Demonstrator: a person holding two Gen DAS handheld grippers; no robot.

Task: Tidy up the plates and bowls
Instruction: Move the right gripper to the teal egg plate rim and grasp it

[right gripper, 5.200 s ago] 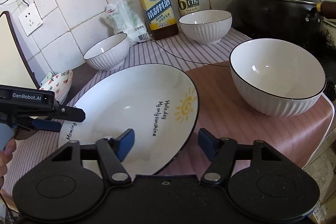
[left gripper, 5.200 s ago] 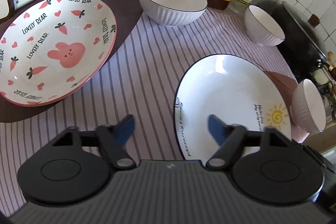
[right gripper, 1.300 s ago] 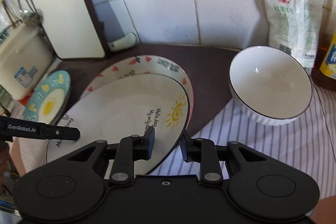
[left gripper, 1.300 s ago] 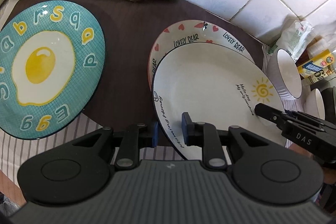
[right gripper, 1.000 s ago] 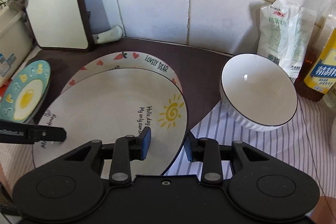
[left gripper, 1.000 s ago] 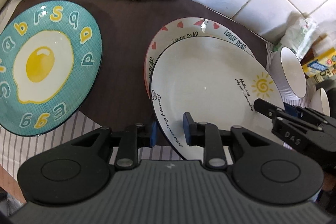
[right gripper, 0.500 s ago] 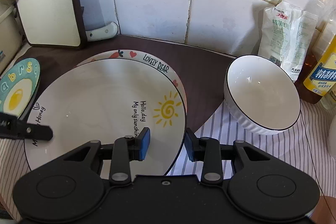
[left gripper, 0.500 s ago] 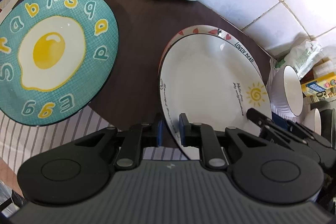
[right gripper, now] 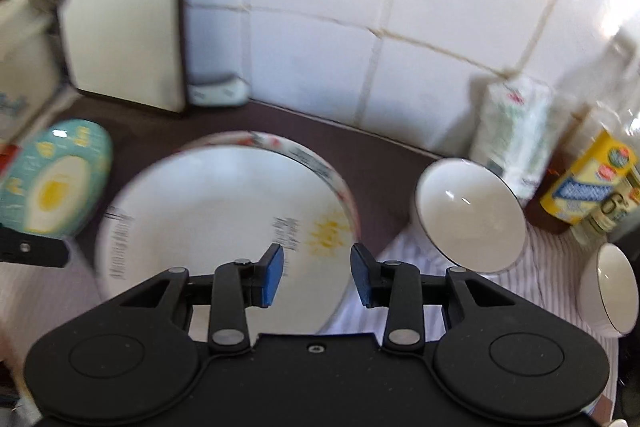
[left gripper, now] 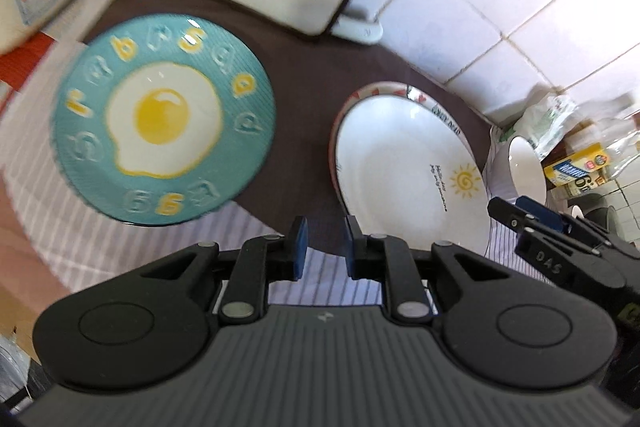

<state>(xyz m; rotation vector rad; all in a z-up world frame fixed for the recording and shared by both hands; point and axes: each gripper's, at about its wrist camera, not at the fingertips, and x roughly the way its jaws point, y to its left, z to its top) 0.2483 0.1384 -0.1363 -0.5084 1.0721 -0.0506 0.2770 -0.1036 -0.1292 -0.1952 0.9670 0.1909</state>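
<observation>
Sun plate (left gripper: 408,163) sits nested on the bear plate (left gripper: 440,111), at the back of the counter (left gripper: 304,131) beside the egg plate (left gripper: 164,119). My left tool (left gripper: 323,243) is nearly closed on nothing, my right tool (right gripper: 317,274) parted and empty; both hang clear. I lift straight off without nudging the stack, then go for the white bowl (right gripper: 470,215).

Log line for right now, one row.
sun plate stacked on bear plate | left gripper empty | right gripper empty | egg plate apart
</observation>
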